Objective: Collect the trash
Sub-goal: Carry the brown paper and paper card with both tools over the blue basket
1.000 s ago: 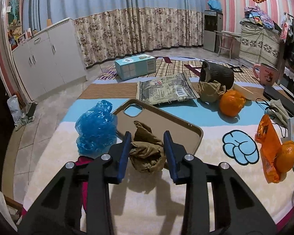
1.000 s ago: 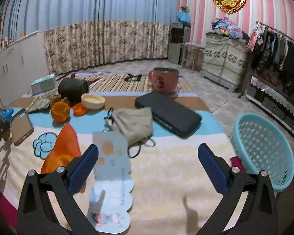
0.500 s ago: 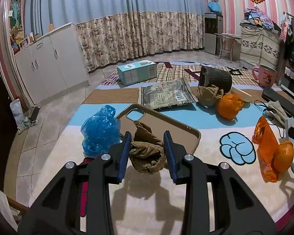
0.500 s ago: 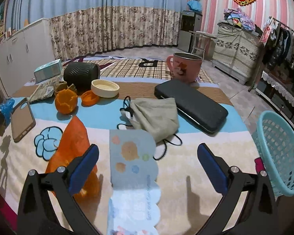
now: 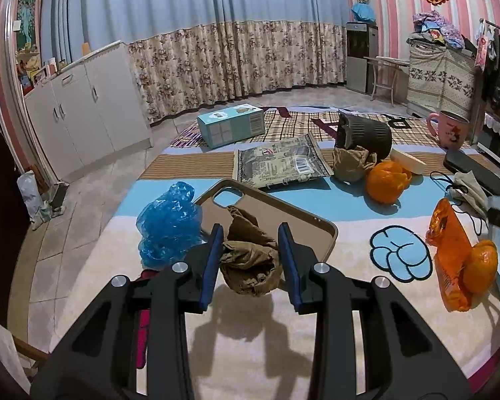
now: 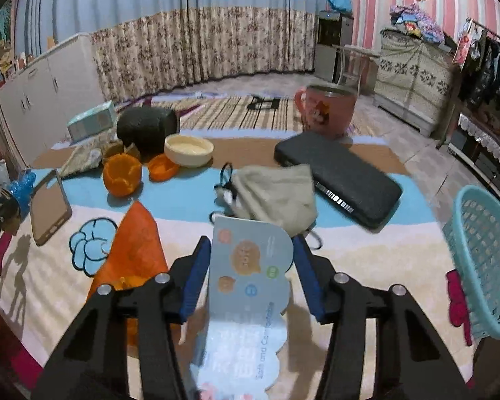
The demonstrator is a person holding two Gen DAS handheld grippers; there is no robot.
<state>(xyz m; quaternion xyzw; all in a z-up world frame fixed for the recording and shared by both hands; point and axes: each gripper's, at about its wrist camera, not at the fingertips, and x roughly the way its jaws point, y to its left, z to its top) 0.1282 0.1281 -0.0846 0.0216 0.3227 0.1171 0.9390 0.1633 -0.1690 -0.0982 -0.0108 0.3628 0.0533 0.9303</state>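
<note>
We hold our left gripper (image 5: 250, 260) part-way closed, its blue pads (image 5: 212, 260) pressed on both sides of a crumpled brown paper wad (image 5: 248, 263), which hangs clear above the blanket (image 5: 250, 350) and throws a shadow below the jaws. Just ahead of the fingertips lies a brown phone case (image 5: 283, 210), and just to their left a scrunched blue plastic bag (image 5: 168, 223). Further ahead sits a printed snack wrapper (image 5: 280, 165); ahead and to the right, an orange peel (image 5: 385, 181).

Our right gripper (image 6: 250, 260) is closing its jaws around a pale blue printed card (image 6: 250, 286) that lies flat on the blanket, running back under the tool. The card sits between the pads; the left pad (image 6: 195, 280) looks level with its edge, but we cannot tell whether the pads press on it. Beside the left finger lies an orange bag (image 6: 135, 246). Just beyond the card's far end rests a beige pouch (image 6: 276, 193), with a black case (image 6: 340, 176) behind it. Well off to the right stands a turquoise basket (image 6: 483, 253).
</note>
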